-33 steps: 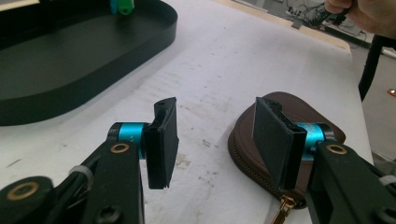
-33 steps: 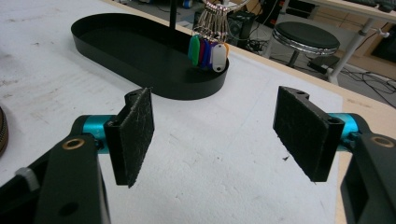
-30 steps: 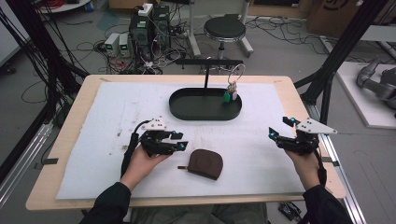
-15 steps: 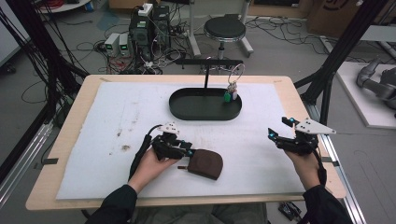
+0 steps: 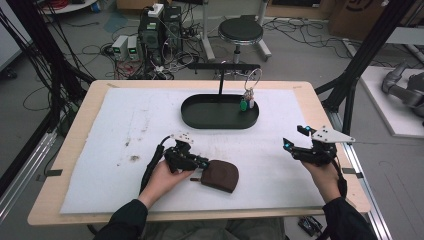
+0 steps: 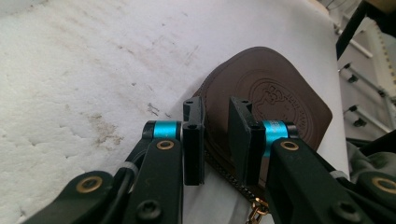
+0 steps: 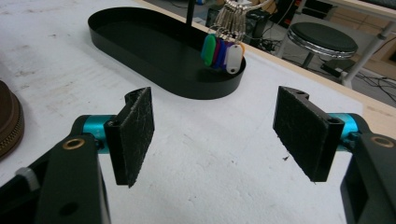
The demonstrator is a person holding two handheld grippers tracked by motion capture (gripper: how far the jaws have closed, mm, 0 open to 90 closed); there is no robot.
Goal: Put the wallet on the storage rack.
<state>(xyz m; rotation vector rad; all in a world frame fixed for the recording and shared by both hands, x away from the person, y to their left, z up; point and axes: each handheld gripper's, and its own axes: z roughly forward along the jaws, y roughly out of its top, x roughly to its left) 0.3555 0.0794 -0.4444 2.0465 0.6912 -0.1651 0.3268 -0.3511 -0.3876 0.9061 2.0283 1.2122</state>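
A brown leather zip pouch (image 5: pixel 222 175) (image 6: pixel 280 88) lies flat on the white mat near the front of the table. My left gripper (image 5: pixel 202 165) (image 6: pixel 216 121) is at the pouch's left end. Its jaws have just been closing and stand narrow, with the pouch's zipper edge in the gap. The pads do not visibly press on it. Held above the mat at the right, my right gripper (image 5: pixel 292 143) (image 7: pixel 219 126) is wide open, with nothing between its pads. In the right gripper view the pouch (image 7: pixel 7 123) peeks in at the left edge.
A black oval tray (image 5: pixel 200 121) (image 7: pixel 140 60) sits at the back middle of the mat, with a bunch of keys with coloured tags (image 5: pixel 246 102) (image 7: pixel 223 50) hanging over its right end from a black stand (image 5: pixel 220 80). A stool and cables lie beyond the table.
My left gripper has moved right and down to the pouch, and its jaws have narrowed around the pouch's end. The right gripper has stayed in place.
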